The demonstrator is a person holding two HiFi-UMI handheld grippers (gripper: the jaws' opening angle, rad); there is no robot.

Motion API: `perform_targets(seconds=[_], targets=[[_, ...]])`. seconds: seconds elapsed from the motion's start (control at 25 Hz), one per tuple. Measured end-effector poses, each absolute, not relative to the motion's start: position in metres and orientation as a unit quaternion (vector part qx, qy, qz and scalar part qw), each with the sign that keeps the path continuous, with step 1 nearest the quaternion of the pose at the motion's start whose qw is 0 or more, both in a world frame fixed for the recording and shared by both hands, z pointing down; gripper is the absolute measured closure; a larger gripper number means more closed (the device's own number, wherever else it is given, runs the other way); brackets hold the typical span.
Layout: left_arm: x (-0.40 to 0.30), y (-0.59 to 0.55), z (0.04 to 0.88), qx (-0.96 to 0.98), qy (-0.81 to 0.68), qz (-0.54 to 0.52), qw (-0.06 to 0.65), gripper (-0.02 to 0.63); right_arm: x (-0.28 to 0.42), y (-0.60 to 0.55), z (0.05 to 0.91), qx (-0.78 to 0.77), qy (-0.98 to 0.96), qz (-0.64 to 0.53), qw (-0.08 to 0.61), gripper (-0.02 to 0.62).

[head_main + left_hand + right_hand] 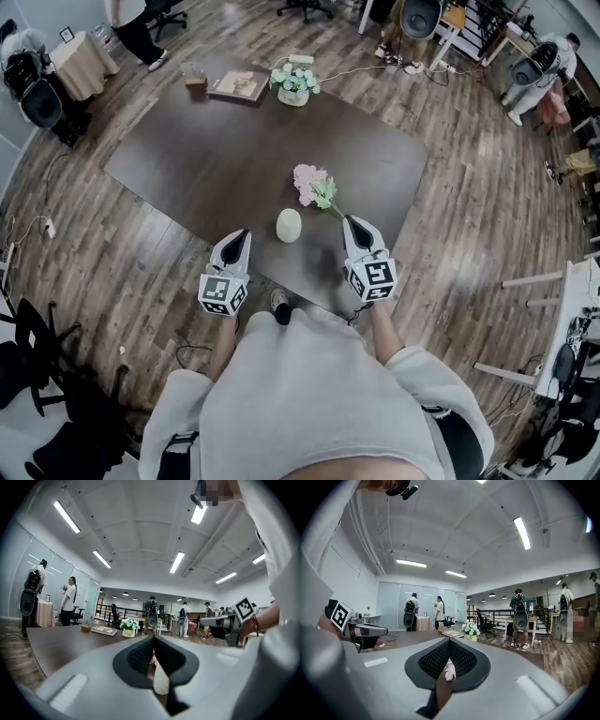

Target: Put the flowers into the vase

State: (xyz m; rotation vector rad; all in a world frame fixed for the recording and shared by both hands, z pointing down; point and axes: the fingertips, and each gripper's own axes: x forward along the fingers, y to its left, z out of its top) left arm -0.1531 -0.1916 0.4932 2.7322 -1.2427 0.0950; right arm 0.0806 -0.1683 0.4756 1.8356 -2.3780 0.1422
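Now left claw [241, 235] and right claw [350, 222] closed, empty. Flowers [312, 186] lie on surface [206, 159] just ahead of right claw; vase [289, 226] ahead, between claws. Flowers likely light, soft, crushable: take stem, not blooms.

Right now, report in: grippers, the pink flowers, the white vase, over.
Left gripper and right gripper both shut, empty. Pink flower bunch lies on the dark table beside the small white rounded vase, not in it. Nothing between them.

Both arms reach forward, left gripper [233, 249] and right gripper [356, 232] side by side, jaws closed and empty.
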Motion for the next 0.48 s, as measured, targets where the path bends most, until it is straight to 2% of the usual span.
perform_targets(seconds=[0.48], targets=[[-0.14, -0.228, 0.52, 0.919, -0.376, 0.063, 0.098, 0.597, 0.089, -0.201, 0.496, 0.635, -0.765, 0.08, 0.073, 0.597]])
